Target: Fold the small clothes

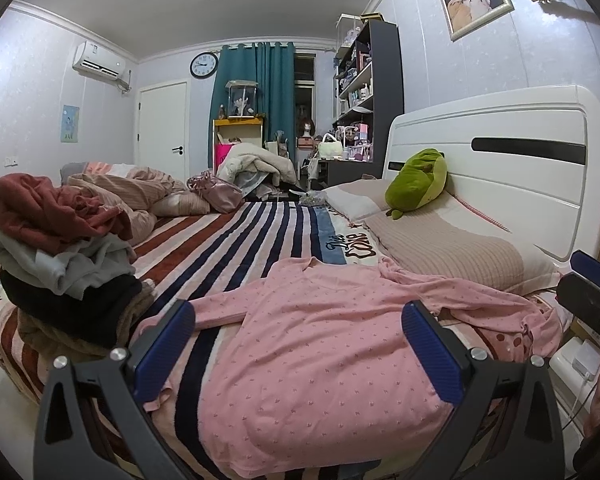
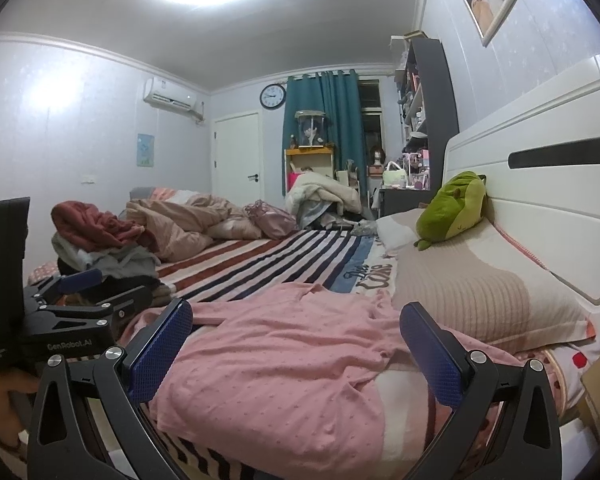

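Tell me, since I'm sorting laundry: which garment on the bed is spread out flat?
The pink top, lying open before both tongs. The red, grey and black clothes sit crumpled in a pile.

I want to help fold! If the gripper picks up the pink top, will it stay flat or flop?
The pink top probably flops: it already lies wrinkled and draped over the bed's edge. It looks thin, so likely light, and its sleeve would dangle.

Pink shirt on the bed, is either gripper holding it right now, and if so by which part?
Nothing is held. The left gripper and right gripper both stand open over the pink shirt, which lies spread on the striped blanket.
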A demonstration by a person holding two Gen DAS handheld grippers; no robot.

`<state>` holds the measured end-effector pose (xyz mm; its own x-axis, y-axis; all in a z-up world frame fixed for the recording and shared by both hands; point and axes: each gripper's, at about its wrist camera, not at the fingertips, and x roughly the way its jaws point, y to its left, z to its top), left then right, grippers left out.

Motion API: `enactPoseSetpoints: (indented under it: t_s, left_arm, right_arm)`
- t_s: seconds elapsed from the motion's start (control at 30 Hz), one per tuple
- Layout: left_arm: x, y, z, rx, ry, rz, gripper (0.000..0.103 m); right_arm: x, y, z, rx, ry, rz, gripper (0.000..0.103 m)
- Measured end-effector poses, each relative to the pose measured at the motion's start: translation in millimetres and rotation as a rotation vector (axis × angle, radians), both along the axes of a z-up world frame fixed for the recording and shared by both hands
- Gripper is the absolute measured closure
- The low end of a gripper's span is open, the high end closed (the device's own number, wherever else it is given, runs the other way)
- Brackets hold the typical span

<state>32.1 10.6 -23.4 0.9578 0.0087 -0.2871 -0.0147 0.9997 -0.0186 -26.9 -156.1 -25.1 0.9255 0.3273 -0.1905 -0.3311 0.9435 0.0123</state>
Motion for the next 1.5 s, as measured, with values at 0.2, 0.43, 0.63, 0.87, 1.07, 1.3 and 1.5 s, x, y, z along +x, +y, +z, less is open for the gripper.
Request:
enactPoseSetpoints:
  t_s: [0.2, 0.43, 0.63, 0.87, 1.07, 1.3, 1.5]
  left_arm:
    - [6.6, 1.6, -1.3, -0.002, 0.006, -0.002, 0.001]
    - [22.9, 9.1, -8.1, -0.017, 0.041, -0.011, 0.001]
    - [45.7, 28.2, -18.6, -0.054, 0.077, -0.015, 0.001]
    - [84.0, 107.0, -56.3, -0.232, 0.165, 0.040, 0.001]
    - [125.2, 167.1, -110.2, -0.360, 0.282, 0.129, 0.007]
    - [131.1, 187.6, -140.9, -0.385, 0.337, 0.236, 0.008]
    - [101.6, 208.1, -151.0, -0.331, 0.368, 0.275, 0.008]
  right_arm:
    - [10.7, -5.7, -2.9, 0.031, -0.008, -0.011, 0.000]
    - [23.3, -7.1, -7.9, 0.037, 0.016, -0.008, 0.000]
    - [44.7, -4.1, -15.9, 0.046, 0.061, 0.049, 0.000]
    - [98.2, 3.2, -26.0, 0.037, 0.125, 0.101, 0.000]
    - [178.6, 32.6, -60.7, 0.058, 0.285, 0.211, 0.000]
    - [234.4, 77.7, -103.4, 0.006, 0.414, 0.276, 0.000]
    - [235.2, 80.4, -112.1, 0.005, 0.433, 0.294, 0.000]
